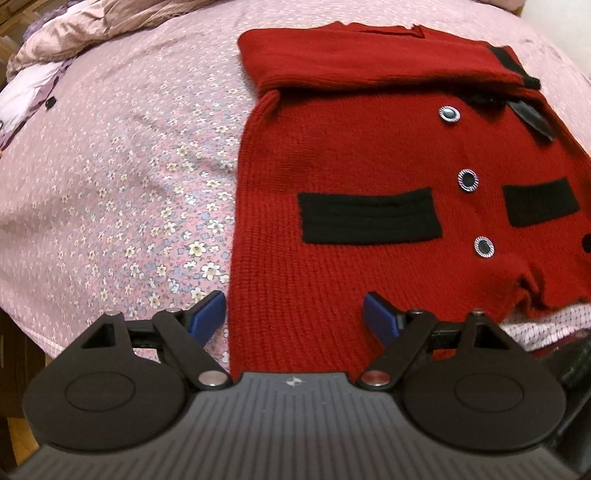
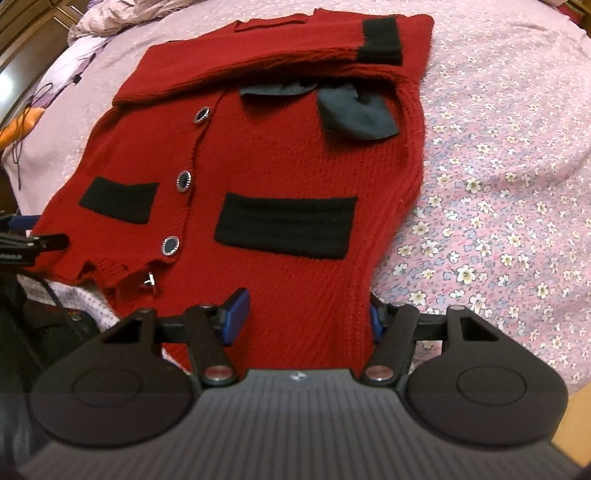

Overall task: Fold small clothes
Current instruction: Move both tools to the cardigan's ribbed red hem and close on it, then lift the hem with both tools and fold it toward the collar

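— Two pairs of tongs, both spread wide at the near hem of the red cardigan (image 1: 369,155). How do the left tongs (image 1: 294,317) sit?

— Jaws far apart, nothing gripped. One blue pad (image 1: 207,315) is over the floral bedspread (image 1: 129,177), just beside the cardigan's side edge; the other is over the red knit. Whether either pad touches the cloth I cannot tell.

— And the right tongs (image 2: 306,317)?

— Also gaping and holding nothing. The left blue pad (image 2: 234,314) lies over the knit, the other peeks out at the cardigan's outer edge, half hidden by the fabric. The hem runs between the fingers towards the body of the tool.

— So where does the cardigan lie?

— Flat on the bed, front up, hem nearest both cameras, on the pink flowered bedspread.

— How does it look, going farther?

— Near the hem the ribbed edge is wavy and a little bunched. Then two black pocket bands (image 2: 286,225), one on each side of a button line with round dark buttons (image 2: 183,181) rimmed in silver. Beyond those, a dark grey bow (image 2: 354,110) sits near the neckline. Farthest off, a sleeve (image 2: 280,55) is folded across the chest, its black cuff (image 2: 380,40) at the right-hand end in the right wrist view.

— Anything past the cardigan?

— Crumpled pinkish bedding (image 1: 74,26) at the far left corner of the bed.
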